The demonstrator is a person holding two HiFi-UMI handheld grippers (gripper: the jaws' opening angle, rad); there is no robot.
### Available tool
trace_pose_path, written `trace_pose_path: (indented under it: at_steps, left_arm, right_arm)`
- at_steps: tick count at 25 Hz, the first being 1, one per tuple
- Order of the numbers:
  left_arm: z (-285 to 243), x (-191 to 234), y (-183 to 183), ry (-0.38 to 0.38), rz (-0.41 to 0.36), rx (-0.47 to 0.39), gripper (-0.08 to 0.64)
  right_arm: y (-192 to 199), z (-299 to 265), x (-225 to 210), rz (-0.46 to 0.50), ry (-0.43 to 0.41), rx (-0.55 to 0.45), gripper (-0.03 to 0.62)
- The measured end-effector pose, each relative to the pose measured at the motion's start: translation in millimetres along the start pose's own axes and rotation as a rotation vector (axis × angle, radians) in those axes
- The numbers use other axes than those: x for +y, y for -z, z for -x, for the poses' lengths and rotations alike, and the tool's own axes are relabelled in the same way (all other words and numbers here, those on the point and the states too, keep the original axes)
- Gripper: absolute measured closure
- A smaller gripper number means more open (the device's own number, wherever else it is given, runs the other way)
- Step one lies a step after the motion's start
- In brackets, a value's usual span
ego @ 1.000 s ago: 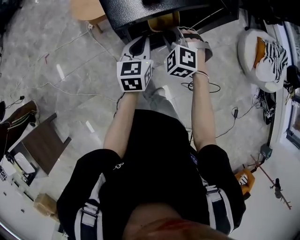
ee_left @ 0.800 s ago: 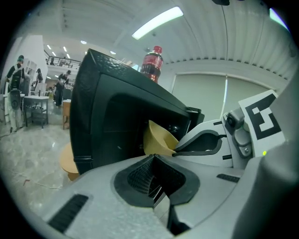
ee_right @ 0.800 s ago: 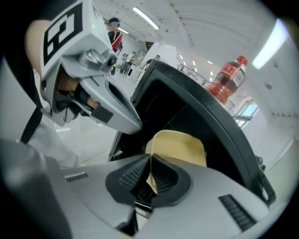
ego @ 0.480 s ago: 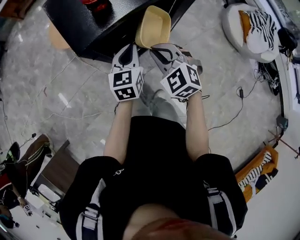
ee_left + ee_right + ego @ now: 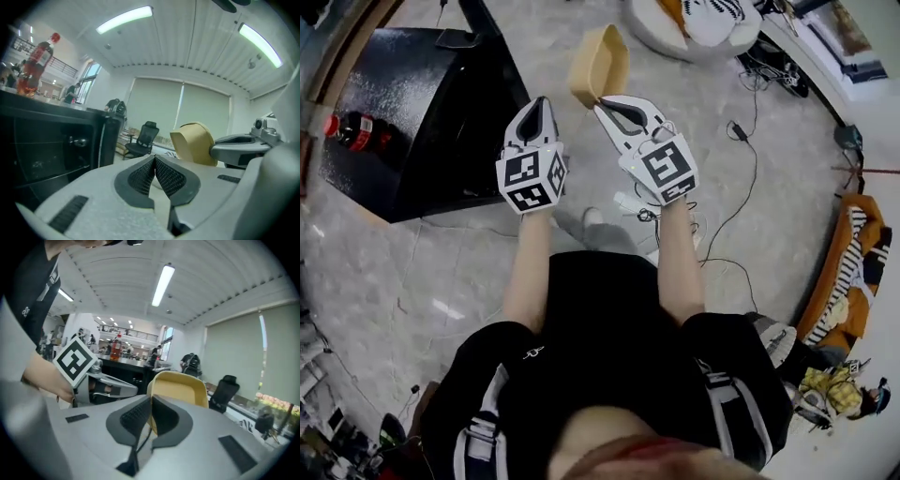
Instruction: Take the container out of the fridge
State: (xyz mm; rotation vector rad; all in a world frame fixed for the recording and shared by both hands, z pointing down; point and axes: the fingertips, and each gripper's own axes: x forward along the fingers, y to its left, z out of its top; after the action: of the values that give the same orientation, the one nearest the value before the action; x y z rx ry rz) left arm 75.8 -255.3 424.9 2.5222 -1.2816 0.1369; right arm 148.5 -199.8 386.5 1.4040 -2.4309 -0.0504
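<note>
A tan, shallow plastic container (image 5: 598, 64) hangs in the air, tilted on edge, well clear of the black fridge (image 5: 412, 122). My right gripper (image 5: 606, 101) is shut on its near rim; in the right gripper view the rim of the container (image 5: 180, 387) sits pinched between the jaws of the right gripper (image 5: 150, 409). My left gripper (image 5: 537, 105) is beside it on the left, shut with nothing in it. In the left gripper view the left gripper (image 5: 154, 162) has its pads pressed together, and the container (image 5: 194, 143) shows to the right.
A red-capped cola bottle (image 5: 354, 131) lies on the fridge top, also the bottle (image 5: 40, 56) in the left gripper view. A white beanbag (image 5: 694, 28) lies ahead on the marble floor, cables (image 5: 741, 141) trail to the right, and an office chair (image 5: 144, 136) stands further off.
The container has come out of the fridge, held by the right gripper. Both grippers and the view have swung right, so the fridge now lies to the left.
</note>
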Motion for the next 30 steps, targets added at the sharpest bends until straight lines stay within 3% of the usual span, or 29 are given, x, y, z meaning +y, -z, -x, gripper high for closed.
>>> trace_pose_path:
  at_steps: [7, 10, 14, 18, 30]
  left_arm:
    - [-35, -116, -71, 0.23, -0.022, -0.135, 0.552]
    - [-44, -170, -93, 0.333, -0.054, -0.165, 0.552]
    - [-47, -225, -101, 0.425, -0.082, -0.168, 0.552]
    - [-52, -250, -99, 0.495, -0.106, -0.167, 0.552]
    - [-59, -281, -108, 0.566, -0.125, -0.183, 0.552]
  right_arm:
    - [-11, 104, -124, -0.238, 0.467, -0.153, 0.577]
    - [-8, 151, -151, -0.294, 0.58, -0.193, 0.577]
    - [-4, 196, -163, -0.303, 0.654, -0.206, 0.577]
    - [-2, 214, -172, -0.305, 0.714, -0.228, 0.577]
    - [-8, 238, -192, -0.276, 0.771, -0.244, 0.577]
